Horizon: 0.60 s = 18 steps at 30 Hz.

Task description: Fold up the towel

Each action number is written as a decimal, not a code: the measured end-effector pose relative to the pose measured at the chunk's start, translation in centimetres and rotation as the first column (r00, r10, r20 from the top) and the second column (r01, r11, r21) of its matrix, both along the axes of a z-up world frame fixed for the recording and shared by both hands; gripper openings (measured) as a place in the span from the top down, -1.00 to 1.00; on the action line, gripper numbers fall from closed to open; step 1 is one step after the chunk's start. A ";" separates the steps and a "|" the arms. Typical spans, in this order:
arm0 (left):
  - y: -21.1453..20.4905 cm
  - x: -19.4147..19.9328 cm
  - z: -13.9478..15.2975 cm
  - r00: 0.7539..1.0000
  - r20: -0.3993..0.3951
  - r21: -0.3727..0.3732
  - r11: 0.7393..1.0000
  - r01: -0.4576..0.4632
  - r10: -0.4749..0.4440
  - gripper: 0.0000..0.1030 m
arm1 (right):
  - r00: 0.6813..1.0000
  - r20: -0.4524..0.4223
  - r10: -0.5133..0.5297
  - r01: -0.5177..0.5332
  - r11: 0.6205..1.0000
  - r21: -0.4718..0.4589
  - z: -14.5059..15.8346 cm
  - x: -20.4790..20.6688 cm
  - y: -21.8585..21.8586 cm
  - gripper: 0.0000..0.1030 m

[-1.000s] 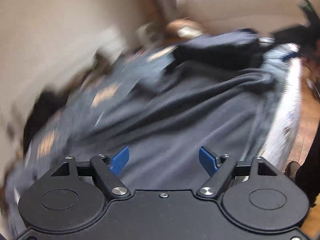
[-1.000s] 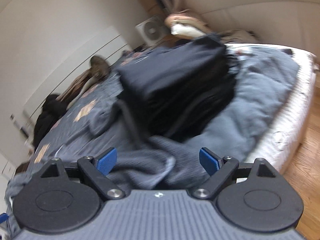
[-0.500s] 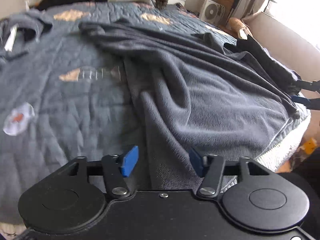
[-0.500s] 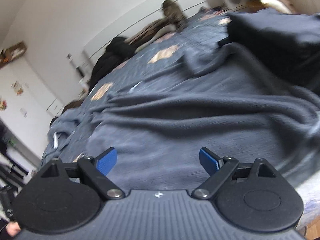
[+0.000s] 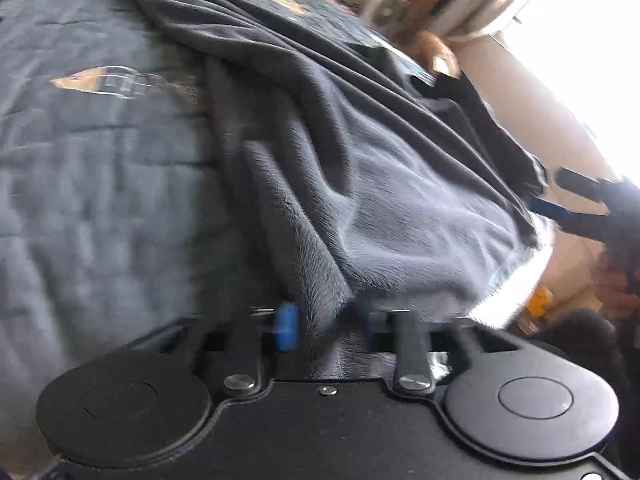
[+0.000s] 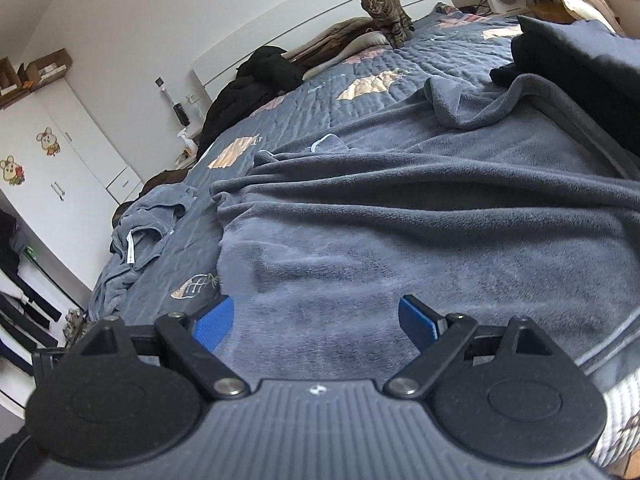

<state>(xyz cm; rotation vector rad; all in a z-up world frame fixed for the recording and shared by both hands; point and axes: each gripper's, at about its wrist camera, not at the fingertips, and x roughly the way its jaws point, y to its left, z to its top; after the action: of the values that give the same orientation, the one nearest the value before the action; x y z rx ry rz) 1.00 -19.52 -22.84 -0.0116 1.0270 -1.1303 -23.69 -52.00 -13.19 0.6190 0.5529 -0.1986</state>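
A large grey towel [image 6: 400, 216] lies spread and wrinkled on the bed. In the left wrist view a raised fold of the towel [image 5: 360, 184] at its near edge runs between the blue pads. My left gripper [image 5: 324, 324] is closing on that fold, and the picture is blurred. My right gripper [image 6: 316, 320] hovers wide open just above the towel's flat near part, with nothing between its pads. The left wrist view also shows the right gripper [image 5: 560, 200] off the towel's far right corner, held by a hand [image 5: 616, 280].
The bed carries a blue patterned quilt [image 6: 360, 80]. A stack of dark folded cloths [image 6: 580, 52] sits at the right. A second grey towel [image 6: 148, 224] lies crumpled at the left. A cat [image 6: 384, 4] stands at the headboard beside black clothing [image 6: 260, 80]. The mattress edge [image 6: 620, 412] is near right.
My left gripper swung down to the towel's near edge and its jaws narrowed around a fold. My right gripper swept from the dark stack to over the towel, still open.
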 end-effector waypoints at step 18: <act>0.4 1.0 0.6 0.998 0.066 0.043 0.999 -0.025 0.023 0.89 | 0.999 -0.034 -0.009 0.009 1.000 0.011 1.3 -0.1 5.7 -0.73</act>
<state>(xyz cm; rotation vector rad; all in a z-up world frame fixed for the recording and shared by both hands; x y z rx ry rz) 2.05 -19.09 -22.27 0.0474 0.9908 -1.0795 -23.84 -46.32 -11.89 0.6303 0.5849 -0.2148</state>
